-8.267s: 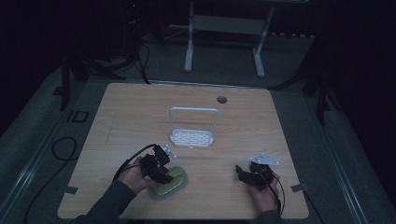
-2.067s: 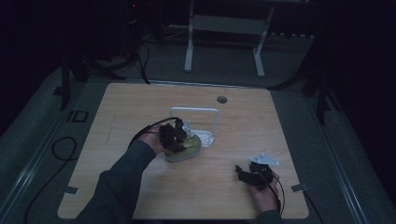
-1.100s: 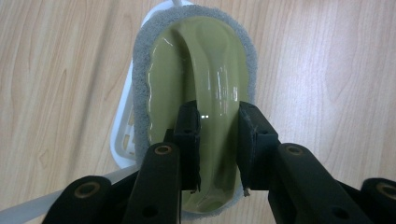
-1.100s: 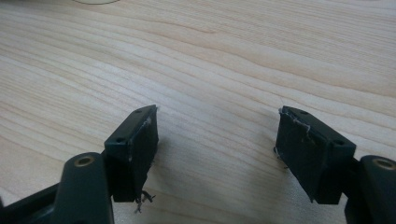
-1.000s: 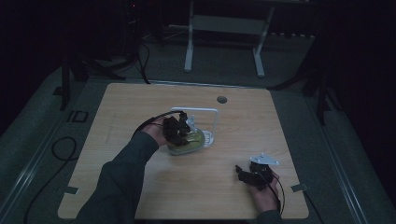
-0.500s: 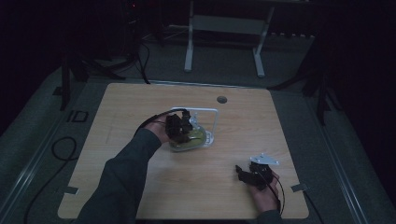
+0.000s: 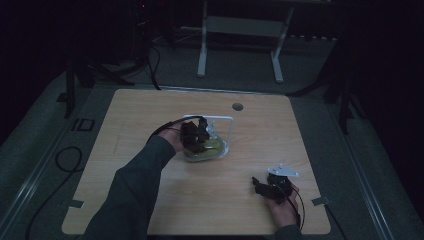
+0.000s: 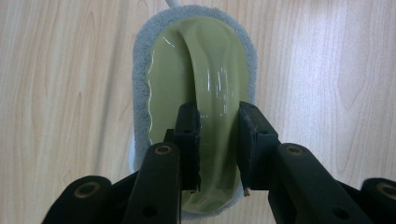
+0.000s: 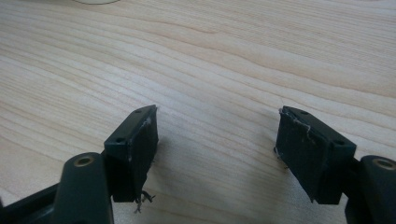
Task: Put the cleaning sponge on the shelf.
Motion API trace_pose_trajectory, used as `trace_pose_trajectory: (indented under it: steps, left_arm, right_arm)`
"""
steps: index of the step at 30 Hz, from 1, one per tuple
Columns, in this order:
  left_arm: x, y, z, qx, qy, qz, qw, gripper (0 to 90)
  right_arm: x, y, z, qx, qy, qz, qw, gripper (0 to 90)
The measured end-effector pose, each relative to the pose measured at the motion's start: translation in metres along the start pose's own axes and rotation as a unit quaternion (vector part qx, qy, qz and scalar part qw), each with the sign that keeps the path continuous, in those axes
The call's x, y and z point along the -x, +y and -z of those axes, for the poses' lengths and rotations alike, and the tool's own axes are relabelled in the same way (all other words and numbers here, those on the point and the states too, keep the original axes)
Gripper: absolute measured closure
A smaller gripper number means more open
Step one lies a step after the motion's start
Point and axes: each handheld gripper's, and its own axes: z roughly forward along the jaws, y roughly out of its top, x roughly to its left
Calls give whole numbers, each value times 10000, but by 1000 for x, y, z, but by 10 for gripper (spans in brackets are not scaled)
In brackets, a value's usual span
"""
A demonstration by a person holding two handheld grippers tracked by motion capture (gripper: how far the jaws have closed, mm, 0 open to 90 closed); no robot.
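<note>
Left gripper (image 8: pixel 217 135) clamped on the raised handle of the scrubber (image 8: pixel 196 70), pads pressing both sides of the glossy green ridge. Scrubber: oval, green plastic top, grey pad rim all round. In the high view it sits at table (image 7: pixel 150 200) centre, over the white rack (image 7: pixel 227 122), left gripper (image 7: pixel 197 140) on top. Can't tell if it rests on the rack or hangs above it. Right gripper (image 9: pixel 217 149) wide apart, nothing between the jaws, bare wood under it; it sits near the table's front right edge (image 7: pixel 261 187), well clear of the scrubber.
</note>
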Motion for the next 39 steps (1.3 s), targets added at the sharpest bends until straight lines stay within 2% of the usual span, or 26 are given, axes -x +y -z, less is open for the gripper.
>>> trace_pose_trajectory:
  steps: [5, 8, 13, 23, 39]
  left_arm:
    - [-2, 3, 1, -12, 51, -24, 10000, 720]
    - [-3, 4, 0, -112, 93, -78, 9999, 720]
    - [-4, 8, 1, -145, 169, -201, 9996, 721]
    - [-7, 11, -1, -156, 162, -206, 9995, 720]
    - [-9, 14, -15, -312, 142, -369, 9987, 720]
  right_arm:
    - [0, 0, 0, 3, -1, 6, 10000, 290]
    - [0, 0, 0, 4, -1, 6, 10000, 290]
    - [0, 0, 0, 3, -1, 7, 10000, 290]
    - [0, 0, 0, 2, 0, 1, 10000, 290]
    - [0, 0, 0, 3, -1, 7, 10000, 290]
